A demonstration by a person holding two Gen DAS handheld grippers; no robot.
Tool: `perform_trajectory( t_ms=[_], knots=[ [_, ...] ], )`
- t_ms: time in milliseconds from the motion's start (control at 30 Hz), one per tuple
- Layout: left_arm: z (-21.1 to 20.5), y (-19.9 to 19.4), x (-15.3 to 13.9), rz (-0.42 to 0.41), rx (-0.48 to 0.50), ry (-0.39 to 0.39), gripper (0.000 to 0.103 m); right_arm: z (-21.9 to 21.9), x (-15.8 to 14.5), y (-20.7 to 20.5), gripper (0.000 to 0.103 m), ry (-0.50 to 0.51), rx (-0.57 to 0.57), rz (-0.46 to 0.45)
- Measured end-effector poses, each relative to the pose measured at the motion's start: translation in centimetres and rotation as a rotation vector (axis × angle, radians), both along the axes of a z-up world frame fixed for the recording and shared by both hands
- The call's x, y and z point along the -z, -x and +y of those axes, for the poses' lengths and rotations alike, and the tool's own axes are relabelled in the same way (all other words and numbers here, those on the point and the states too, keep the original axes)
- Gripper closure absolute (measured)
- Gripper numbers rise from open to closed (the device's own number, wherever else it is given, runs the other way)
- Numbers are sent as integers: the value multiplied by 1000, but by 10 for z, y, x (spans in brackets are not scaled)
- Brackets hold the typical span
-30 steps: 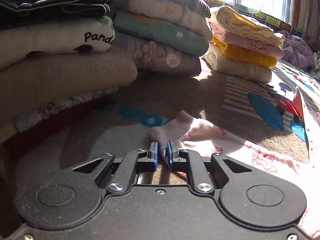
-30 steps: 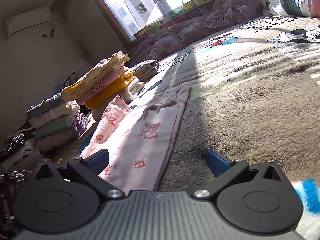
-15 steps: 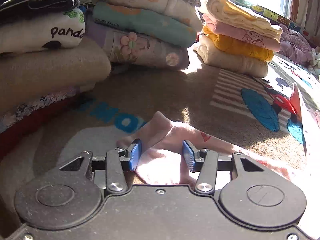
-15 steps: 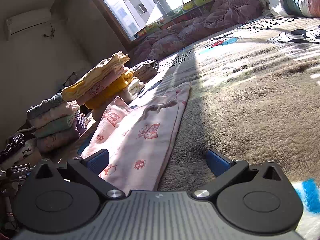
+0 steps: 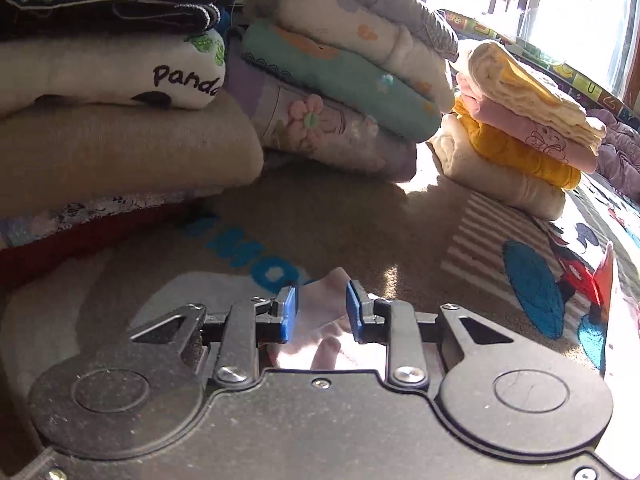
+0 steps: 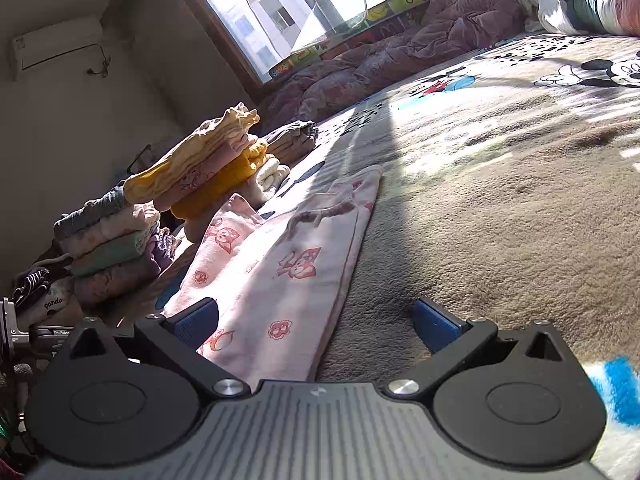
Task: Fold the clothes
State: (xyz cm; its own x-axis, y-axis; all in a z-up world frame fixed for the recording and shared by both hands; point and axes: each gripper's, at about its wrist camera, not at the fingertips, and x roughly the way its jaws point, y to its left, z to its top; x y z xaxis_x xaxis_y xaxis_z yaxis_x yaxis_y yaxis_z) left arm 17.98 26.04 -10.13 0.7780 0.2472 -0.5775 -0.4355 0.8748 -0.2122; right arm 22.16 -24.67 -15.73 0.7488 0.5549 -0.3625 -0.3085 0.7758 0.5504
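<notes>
**A:** What is on the left side?

**B:** Three stacks of folded clothes (image 5: pixel 344 80) stand along the far edge of a cartoon-print blanket (image 6: pixel 500 200) covering the bed. Nearer, the left tool (image 5: pixel 321 311) sits low over the blanket. Its blue pads are parted with a gap between them, and a pale pink corner of cloth lies in that gap. The pads do not press it.

**A:** And that cloth is what is being folded?

**B:** It appears so. From the right wrist view it is a pink printed garment (image 6: pixel 280 264), spread flat on the blanket, just beside the stacks, running away toward the window (image 6: pixel 304 4).

**A:** What about the right tool?

**B:** The right tool (image 6: pixel 316 322) is spread wide, holding nothing. Its left pad rests over the garment's near end; its right pad is over bare blanket.

**A:** Which step is this?

**B:** I judge the garment is laid out and unfolded, between grips. Next, each tool likely needs to close on a corner or edge, then lift and carry it across for a fold.
</notes>
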Motion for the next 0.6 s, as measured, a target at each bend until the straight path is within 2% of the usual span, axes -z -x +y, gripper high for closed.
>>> perform_trajectory(
  t_ms=[167,267,400,467,533,600],
  knots=[
    [-3,-3,-5,-28,-20,31,77,-1,0,0,0,-1,0,-1],
    [-42,-17,-14,-75,140,27,77,-1,1,0,0,-1,0,-2],
    [-106,-35,-25,-138,404,-36,77,-2,1,1,0,-10,0,-3],
    [-138,-42,-27,-142,538,-94,77,-2,1,1,0,-14,0,-4],
    [-165,-50,-24,-129,659,-111,77,-2,1,1,0,-19,0,-4],
    [-184,-63,-15,-81,717,-158,77,-3,1,1,0,-26,-1,-4]
  ],
)
